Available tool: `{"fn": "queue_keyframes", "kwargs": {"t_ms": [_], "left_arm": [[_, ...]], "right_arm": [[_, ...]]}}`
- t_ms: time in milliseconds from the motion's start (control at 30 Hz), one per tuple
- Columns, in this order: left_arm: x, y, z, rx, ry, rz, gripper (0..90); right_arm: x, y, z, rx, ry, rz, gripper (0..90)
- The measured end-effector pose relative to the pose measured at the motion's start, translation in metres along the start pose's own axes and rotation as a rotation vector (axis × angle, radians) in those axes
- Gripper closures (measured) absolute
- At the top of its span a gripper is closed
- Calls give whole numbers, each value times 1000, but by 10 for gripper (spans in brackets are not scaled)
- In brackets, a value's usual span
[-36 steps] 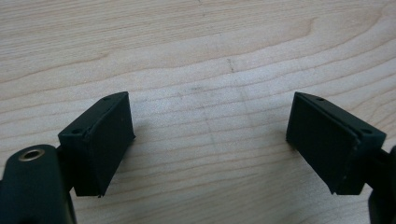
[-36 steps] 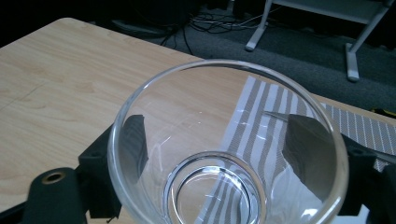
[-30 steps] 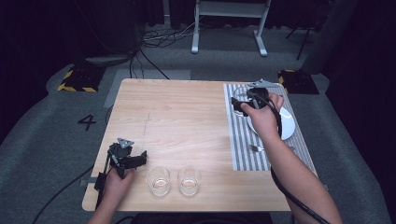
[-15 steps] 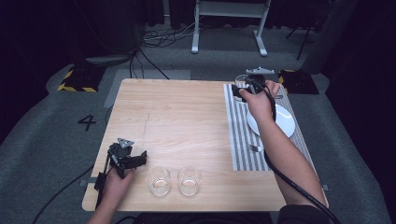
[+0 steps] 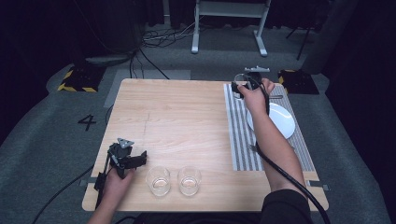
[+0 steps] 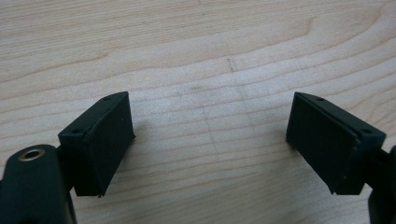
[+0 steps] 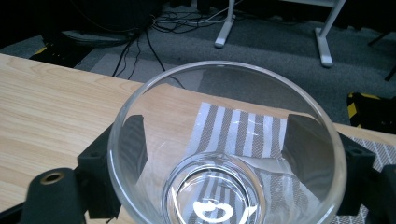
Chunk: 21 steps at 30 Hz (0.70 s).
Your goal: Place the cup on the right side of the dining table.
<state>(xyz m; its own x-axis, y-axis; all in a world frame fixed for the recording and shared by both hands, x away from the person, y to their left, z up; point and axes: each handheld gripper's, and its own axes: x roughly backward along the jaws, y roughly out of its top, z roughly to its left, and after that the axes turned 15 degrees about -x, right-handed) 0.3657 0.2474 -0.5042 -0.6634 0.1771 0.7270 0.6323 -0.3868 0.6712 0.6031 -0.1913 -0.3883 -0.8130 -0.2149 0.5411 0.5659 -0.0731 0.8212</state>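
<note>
Your right hand-held gripper (image 7: 224, 154) is clamping a clear glass bowl (image 7: 229, 154) over the striped mat (image 5: 243, 135) | your left hand-held gripper (image 6: 210, 140) is resting jaws apart on the tabletop (image 5: 187, 116).

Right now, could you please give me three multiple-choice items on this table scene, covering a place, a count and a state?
1. Where is the white plate?
A. on the striped mat
B. on bare wood
C. on the floor

2. How many empty glasses stand by the table's near edge?
A. one
B. two
C. four

3. The left tongs are:
A. shut on a fork
B. shut on a glass
C. open

Answers: 1 A, mat stripes surround it; 2 B, two tumblers side by side; 3 C, jaws apart over bare wood.
</note>
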Motion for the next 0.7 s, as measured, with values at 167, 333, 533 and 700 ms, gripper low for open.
{"fn": "queue_keyframes", "kwargs": {"t_ms": [167, 333, 533, 700], "left_arm": [[0, 0, 0, 2, 1, 0, 152], [0, 0, 0, 1, 0, 0, 152], [0, 0, 0, 0, 0, 0, 152], [0, 0, 0, 0, -1, 0, 152]], "right_arm": [[-14, -8, -8, -8, -2, 17, 195], [-27, -15, -13, -13, -15, 28, 195], [-40, -25, -17, -21, -3, 41, 194], [-49, -34, -19, -21, -17, 62, 195]]}}
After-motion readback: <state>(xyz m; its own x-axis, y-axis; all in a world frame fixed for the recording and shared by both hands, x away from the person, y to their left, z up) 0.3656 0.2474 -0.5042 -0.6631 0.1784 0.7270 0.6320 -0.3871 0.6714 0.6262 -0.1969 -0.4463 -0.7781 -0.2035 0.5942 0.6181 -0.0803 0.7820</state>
